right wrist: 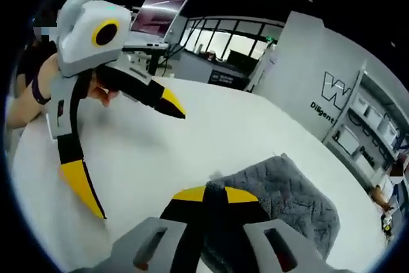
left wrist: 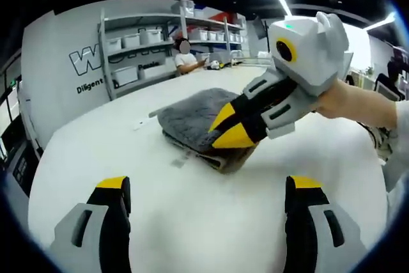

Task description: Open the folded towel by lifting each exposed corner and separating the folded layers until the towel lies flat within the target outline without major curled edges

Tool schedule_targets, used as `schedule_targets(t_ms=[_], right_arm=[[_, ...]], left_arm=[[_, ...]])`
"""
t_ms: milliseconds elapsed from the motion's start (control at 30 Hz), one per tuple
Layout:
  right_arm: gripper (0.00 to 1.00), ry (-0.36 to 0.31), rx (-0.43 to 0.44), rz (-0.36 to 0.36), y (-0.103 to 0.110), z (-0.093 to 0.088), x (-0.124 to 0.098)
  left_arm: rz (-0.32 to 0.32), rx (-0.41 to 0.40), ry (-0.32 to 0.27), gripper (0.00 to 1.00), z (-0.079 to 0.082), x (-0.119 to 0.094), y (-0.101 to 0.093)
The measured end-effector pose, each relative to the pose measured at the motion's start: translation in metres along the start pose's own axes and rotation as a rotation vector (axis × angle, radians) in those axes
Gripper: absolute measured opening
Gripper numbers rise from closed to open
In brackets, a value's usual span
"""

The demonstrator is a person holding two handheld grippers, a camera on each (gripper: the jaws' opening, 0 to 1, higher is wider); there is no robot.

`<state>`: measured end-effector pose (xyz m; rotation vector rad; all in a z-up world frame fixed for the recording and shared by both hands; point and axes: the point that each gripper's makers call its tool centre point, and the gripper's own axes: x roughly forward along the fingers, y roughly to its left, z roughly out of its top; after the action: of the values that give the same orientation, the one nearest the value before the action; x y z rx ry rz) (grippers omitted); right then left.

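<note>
A folded grey towel (left wrist: 190, 116) lies in the middle of the white table (left wrist: 192, 222). In the left gripper view my right gripper (left wrist: 229, 129) comes in from the right, its yellow tips pinched on the towel's near right corner. In the right gripper view my right gripper (right wrist: 215, 195) is shut, with the edge of the grey towel (right wrist: 291, 193) between its tips. My left gripper (left wrist: 208, 188) stands open above bare table, short of the towel. From the right gripper view the left gripper (right wrist: 128, 146) is spread wide at the left, well apart from the towel.
Metal shelves (left wrist: 153, 43) with white bins stand by a lettered wall (left wrist: 83, 62) behind the table. A person (left wrist: 185, 59) sits at the far end. A screen (right wrist: 166, 4) and desks stand past the table's other side. A hand (left wrist: 348, 103) holds the right gripper.
</note>
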<state>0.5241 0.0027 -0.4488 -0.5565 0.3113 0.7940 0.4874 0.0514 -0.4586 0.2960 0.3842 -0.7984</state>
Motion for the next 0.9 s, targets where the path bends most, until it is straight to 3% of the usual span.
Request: schedule_targets(t_ms=[900], right_arm=[[0.03,-0.074,-0.003,-0.106,-0.038,0.025,-0.027]], left_arm=[[-0.006,0.003,0.006,0.99,-0.001,-0.001,-0.001]])
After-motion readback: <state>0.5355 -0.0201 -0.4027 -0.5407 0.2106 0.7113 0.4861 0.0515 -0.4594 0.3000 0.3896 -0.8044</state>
